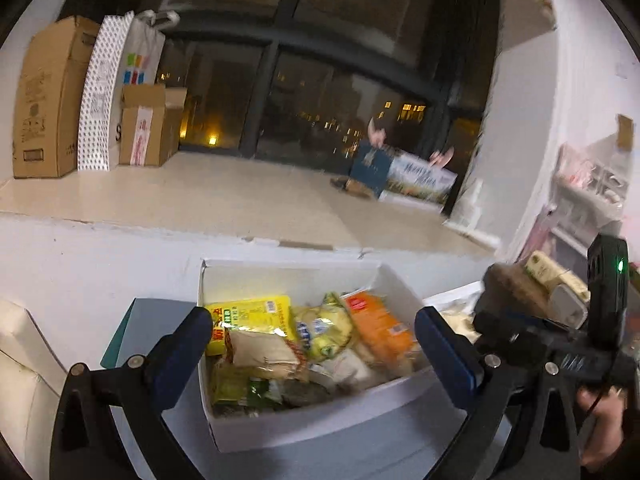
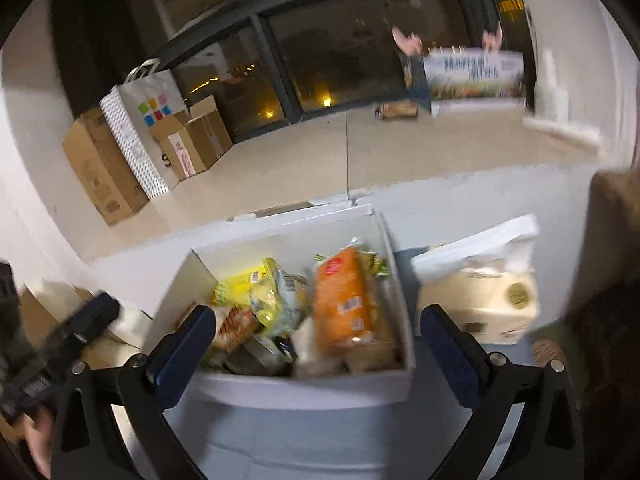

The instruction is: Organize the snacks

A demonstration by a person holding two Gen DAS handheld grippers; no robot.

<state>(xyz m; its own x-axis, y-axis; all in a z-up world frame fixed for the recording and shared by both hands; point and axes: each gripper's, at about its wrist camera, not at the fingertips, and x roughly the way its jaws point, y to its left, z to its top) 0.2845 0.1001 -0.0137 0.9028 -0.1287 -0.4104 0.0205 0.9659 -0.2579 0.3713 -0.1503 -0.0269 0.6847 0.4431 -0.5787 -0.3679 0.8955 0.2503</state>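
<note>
A white box (image 1: 304, 424) (image 2: 280, 240) full of snack packets stands on a pale grey surface. Inside lie an orange packet (image 1: 380, 328) (image 2: 344, 304), a yellow packet (image 1: 256, 314) (image 2: 240, 284) and several others. My left gripper (image 1: 314, 336) hangs open in front of the box, nothing between its blue pads. My right gripper (image 2: 318, 330) is open too, above the box's near edge, and holds nothing. In the left wrist view the right gripper's body (image 1: 560, 344) shows at the right, with a hand on it.
A cream packet with a white sheet (image 2: 492, 300) lies right of the box. A teal folder (image 1: 132, 328) lies to its left. Behind is a wide window ledge (image 1: 224, 196) with cardboard boxes (image 1: 48, 100), a paper bag and printed cartons (image 1: 420, 178) at the dark window.
</note>
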